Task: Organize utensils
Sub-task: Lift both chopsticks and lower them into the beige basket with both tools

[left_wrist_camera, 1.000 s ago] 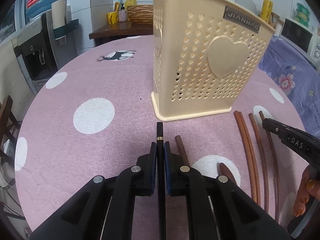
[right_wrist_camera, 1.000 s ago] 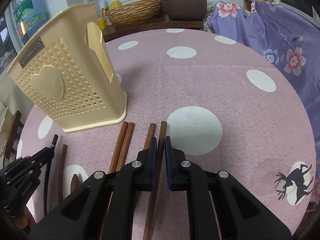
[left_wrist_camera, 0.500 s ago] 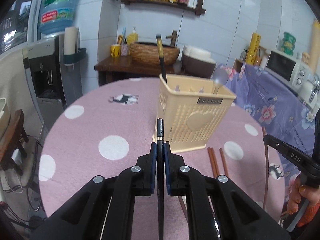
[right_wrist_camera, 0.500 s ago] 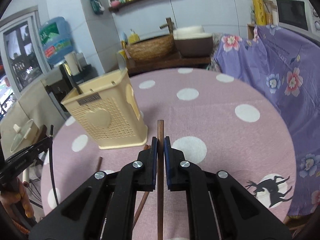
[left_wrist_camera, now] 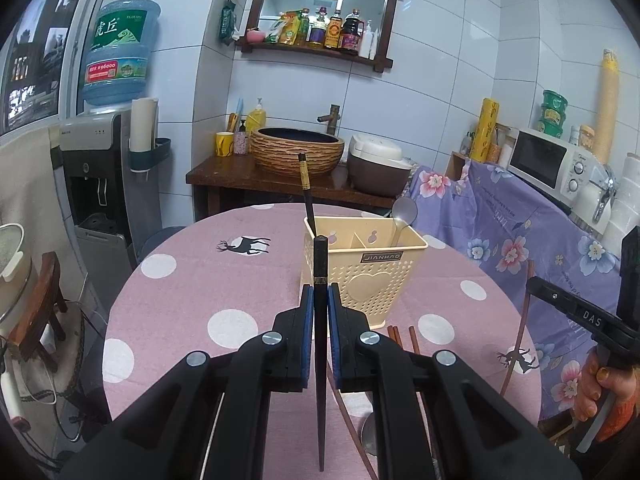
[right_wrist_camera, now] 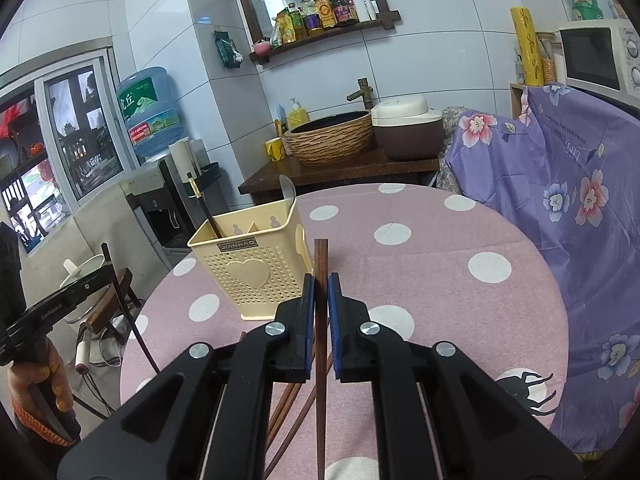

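Note:
A cream perforated utensil holder (left_wrist_camera: 362,280) stands on the pink polka-dot table (left_wrist_camera: 192,292); it also shows in the right wrist view (right_wrist_camera: 256,272). A black chopstick (left_wrist_camera: 306,196) and a spoon (left_wrist_camera: 402,216) stand in it. My left gripper (left_wrist_camera: 320,300) is shut on a black chopstick (left_wrist_camera: 320,340), held high above the table. My right gripper (right_wrist_camera: 321,292) is shut on a brown chopstick (right_wrist_camera: 321,340), also lifted. Several brown chopsticks (left_wrist_camera: 400,338) lie on the table in front of the holder.
A purple floral cloth (right_wrist_camera: 560,200) covers furniture to the right of the table. A wooden counter with a woven basin (left_wrist_camera: 298,154) and rice cooker (left_wrist_camera: 378,168) is behind. A water dispenser (left_wrist_camera: 104,168) stands at the left.
Both grippers have risen from table level with their chopsticks and pulled back from the holder. The view now looks down on the holder from farther away.

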A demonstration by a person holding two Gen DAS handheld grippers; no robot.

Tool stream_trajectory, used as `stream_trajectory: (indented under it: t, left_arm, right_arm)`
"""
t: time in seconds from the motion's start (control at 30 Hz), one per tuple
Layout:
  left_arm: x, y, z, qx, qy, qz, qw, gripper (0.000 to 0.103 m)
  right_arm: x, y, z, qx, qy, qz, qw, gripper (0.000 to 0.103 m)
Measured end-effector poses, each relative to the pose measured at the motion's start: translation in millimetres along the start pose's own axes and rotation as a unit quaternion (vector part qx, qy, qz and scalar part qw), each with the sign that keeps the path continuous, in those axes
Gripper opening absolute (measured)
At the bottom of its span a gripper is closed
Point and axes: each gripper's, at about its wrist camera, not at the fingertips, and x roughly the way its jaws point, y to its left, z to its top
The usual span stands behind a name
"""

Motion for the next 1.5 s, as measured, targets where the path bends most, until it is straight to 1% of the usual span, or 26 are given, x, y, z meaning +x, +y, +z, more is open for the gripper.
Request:
stream_trajectory:
  t: [0.17, 0.67, 0.87, 0.97, 1.07, 1.2, 1.27, 1.4, 1.5]
  left_arm:
    - [-2.4, -0.3, 1.3, 0.000, -0.003, -0.004, 1.0000, 0.009]
    - [-4.9, -4.9, 9.1, 0.011, -0.015, -0.013, 0.9997, 0.008]
    - [-5.3, -4.6, 20.4, 0.008, -0.016, -0.030, 0.9994, 0.008]
    - [-7.0, -5.6, 35.2, 0.005, -0.018, -0.049, 0.9986, 0.008]
    - [-11.1, -10.9, 59.9, 0.012, -0.028, -0.060, 0.9977, 0.008]
    - [-15.9, -20.3, 101.3, 0.016, -0.044, -0.083, 0.9955, 0.008]
    - [-17.7, -24.8, 127.1, 0.015, -0.054, -0.091, 0.9943, 0.008]
    - [-17.1, -30.5, 167.5, 0.017, -0.082, -0.075, 0.9936, 0.008]
    - [-8.4, -30.7, 180.8, 0.018, -0.090, -0.064, 0.9938, 0.008]
  right_arm:
    - [-3.4, -1.2, 0.4, 0.002, -0.001, 0.009, 1.000, 0.008]
    - [0.8, 4.4, 5.4, -0.008, 0.001, 0.016, 1.000, 0.008]
    - [-4.5, 9.9, 16.3, -0.014, -0.012, 0.020, 1.000, 0.008]
    - [-7.9, 15.7, 31.2, -0.020, -0.020, 0.028, 0.999, 0.008]
    - [-10.3, 25.5, 56.5, -0.029, -0.034, 0.034, 0.998, 0.008]
    - [-8.3, 45.8, 107.7, -0.047, -0.051, 0.041, 0.997, 0.008]
    - [-7.3, 55.8, 134.0, -0.051, -0.060, 0.042, 0.996, 0.008]
    - [-7.6, 75.9, 179.9, -0.063, -0.091, 0.033, 0.993, 0.008]
    - [-1.3, 86.6, 197.8, -0.072, -0.108, 0.021, 0.991, 0.008]
